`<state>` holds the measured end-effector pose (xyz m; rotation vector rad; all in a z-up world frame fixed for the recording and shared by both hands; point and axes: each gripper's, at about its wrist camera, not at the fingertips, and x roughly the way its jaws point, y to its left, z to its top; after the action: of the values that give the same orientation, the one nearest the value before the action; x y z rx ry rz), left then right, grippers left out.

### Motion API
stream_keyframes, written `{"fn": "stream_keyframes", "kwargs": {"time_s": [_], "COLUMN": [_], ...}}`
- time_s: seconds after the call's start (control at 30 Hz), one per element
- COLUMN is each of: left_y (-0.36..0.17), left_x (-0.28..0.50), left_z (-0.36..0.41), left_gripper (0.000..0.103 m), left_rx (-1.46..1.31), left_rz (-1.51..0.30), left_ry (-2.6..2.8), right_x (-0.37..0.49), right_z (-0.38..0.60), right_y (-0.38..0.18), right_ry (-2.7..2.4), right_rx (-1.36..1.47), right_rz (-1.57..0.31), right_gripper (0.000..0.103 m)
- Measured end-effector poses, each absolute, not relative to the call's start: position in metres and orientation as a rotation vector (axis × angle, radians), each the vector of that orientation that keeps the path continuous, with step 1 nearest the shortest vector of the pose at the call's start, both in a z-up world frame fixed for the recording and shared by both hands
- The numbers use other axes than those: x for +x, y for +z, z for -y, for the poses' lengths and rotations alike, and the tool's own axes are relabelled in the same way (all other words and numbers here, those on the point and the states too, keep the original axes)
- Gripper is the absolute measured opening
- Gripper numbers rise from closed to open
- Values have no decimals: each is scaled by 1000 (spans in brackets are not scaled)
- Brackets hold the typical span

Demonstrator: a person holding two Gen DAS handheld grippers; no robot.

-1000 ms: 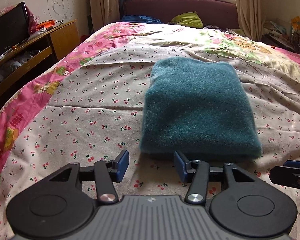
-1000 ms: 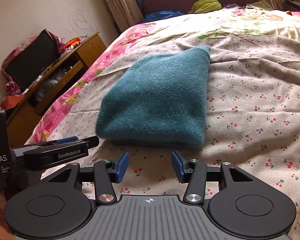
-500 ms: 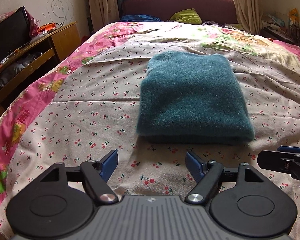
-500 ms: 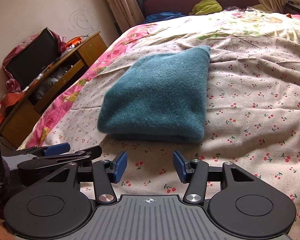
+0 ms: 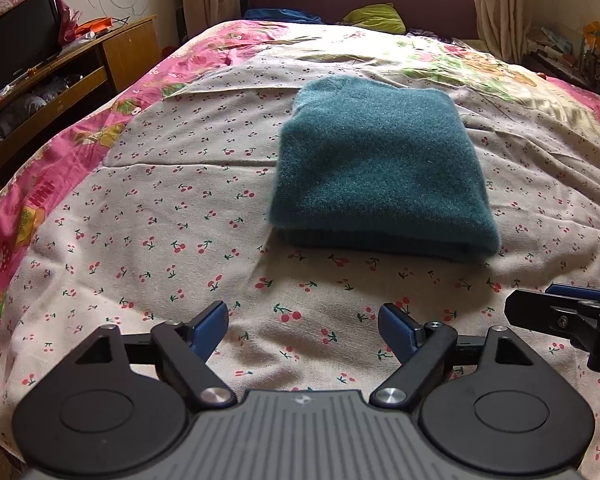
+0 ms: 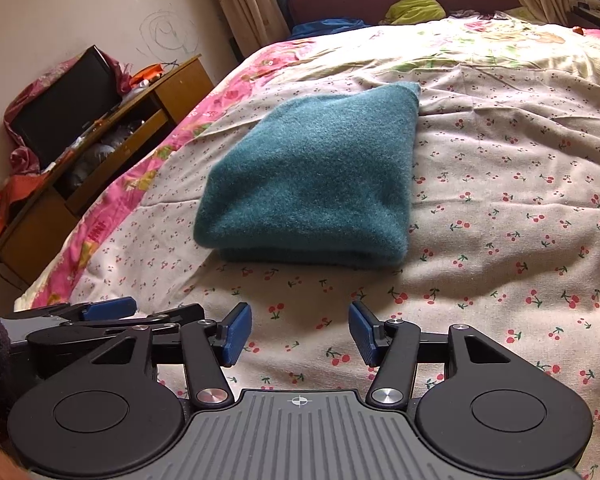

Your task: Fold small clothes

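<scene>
Folded teal sweater [image 5: 380, 168] lay on the cherry-print bedsheet [image 5: 160, 232], beyond both tools. Left hand-held gripper [image 5: 303, 330] was opening, nothing between its pads. Right hand-held gripper [image 6: 300, 334] was opening too, empty, apart from the sweater.

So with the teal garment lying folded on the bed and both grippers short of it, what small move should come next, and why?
Probably draw both grippers back and finish. The teal garment already lies as a neat folded stack on the cherry-print sheet. The left gripper and right gripper are opening with only sheet between their jaws, apart from the near fold.
</scene>
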<state>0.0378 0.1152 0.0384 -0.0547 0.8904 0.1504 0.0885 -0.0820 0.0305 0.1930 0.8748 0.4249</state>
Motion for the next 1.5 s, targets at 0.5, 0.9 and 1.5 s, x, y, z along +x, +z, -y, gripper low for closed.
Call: {"fn": "stream_keyframes", "kwargs": {"time_s": [0.5, 0.9, 1.5], "left_y": [38, 36, 39], "left_x": [25, 24, 25], "left_z": [-105, -90, -89], "left_gripper": [93, 93, 93], "left_rx": [-87, -59, -38], "left_rz": [-915, -939, -937], "left_ry": [105, 70, 62], "right_x": [79, 76, 75], "right_z": [86, 92, 88], "right_y": [18, 11, 13], "right_ry": [408, 365, 362], "right_rx": [177, 152, 157], "right_rz": [-904, -921, -923], "right_gripper": [56, 56, 61]}}
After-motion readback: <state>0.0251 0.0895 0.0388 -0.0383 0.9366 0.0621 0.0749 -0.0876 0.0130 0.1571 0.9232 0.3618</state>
